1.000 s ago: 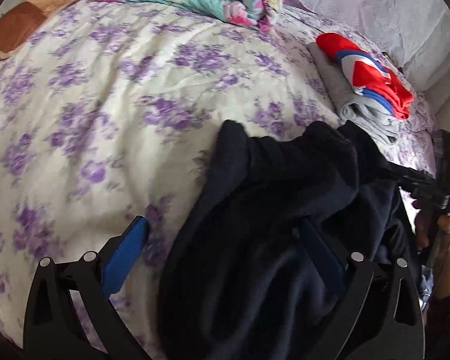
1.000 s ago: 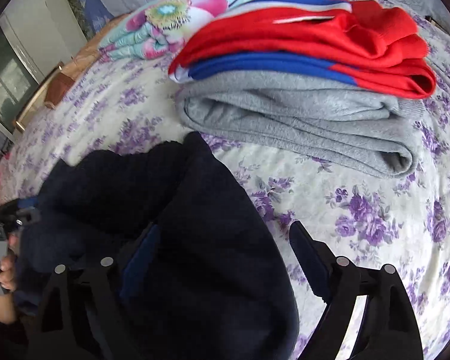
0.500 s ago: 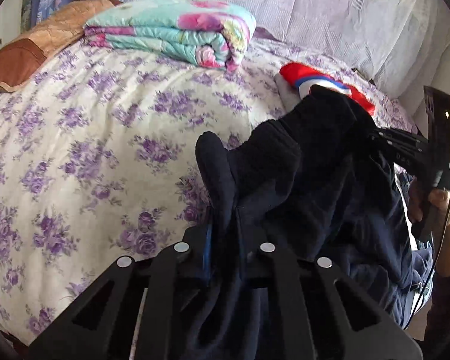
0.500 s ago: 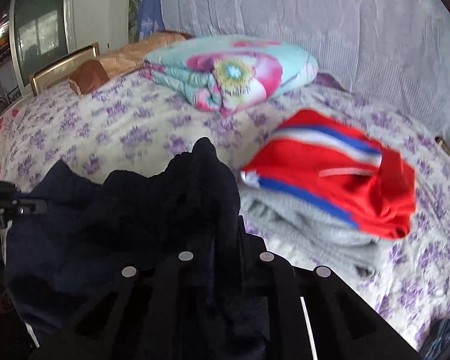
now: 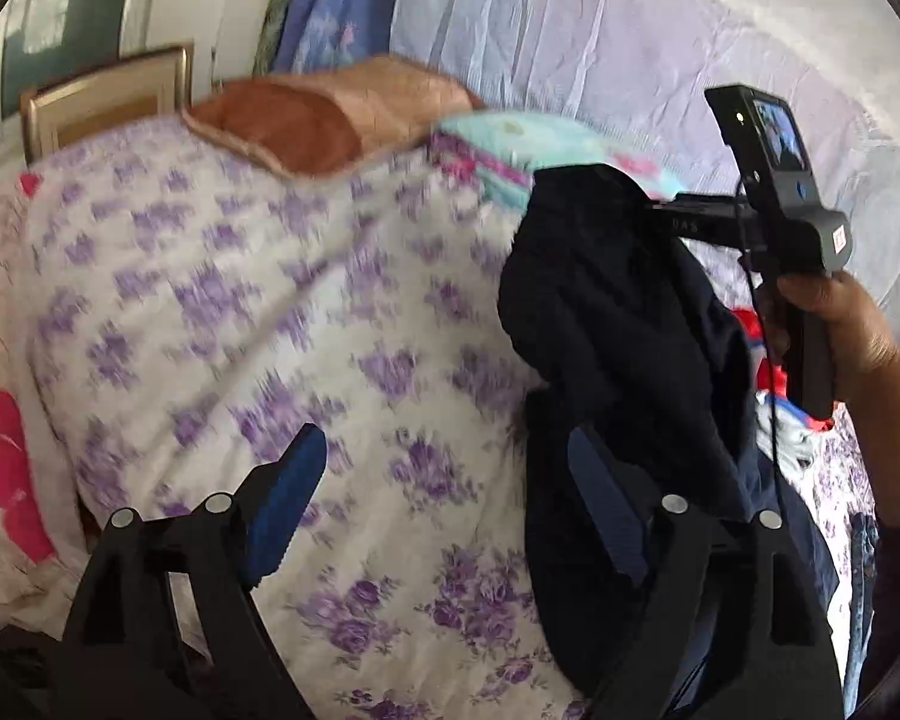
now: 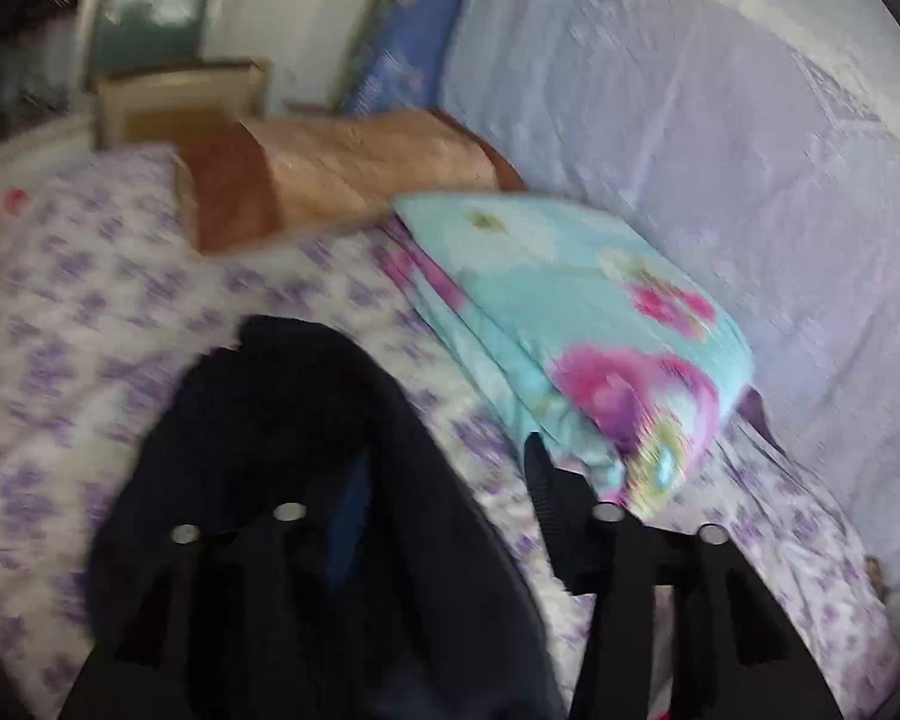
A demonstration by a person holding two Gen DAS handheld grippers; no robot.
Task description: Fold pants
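Hanging over a bed (image 5: 270,330) covered in a white sheet with purple flowers, dark navy pants (image 5: 618,330) drooped in a bunched, unfolded heap. They were lifted at the top and trailed down toward the mattress edge.

In the left wrist view, the left gripper (image 5: 444,498) had just been opening, and its blue-padded fingers stood wide apart. Only flowered sheet showed between them. The pants lay to the right of that gap, brushing the outer side of the right-hand finger, not clamped.

Higher up and to the right, a person's right hand (image 5: 840,324) held the right gripper (image 6: 444,492) by its handle. Its fingers reached into the top of the dark cloth.

In the blurred right wrist view, that gripper had also just been opening and stood about half spread. The pants were draped over its left finger, hiding most of it. Bare sheet showed in the gap, and the pads did not appear to be pressing on the cloth.

The garment's long axis ran from the right gripper's tip down past the left gripper's right side. The right hand therefore looked nearer to it and seemed to carry it.

A folded turquoise quilt (image 6: 570,312) and a brown pillow (image 6: 330,168) lay farther back on the bed.
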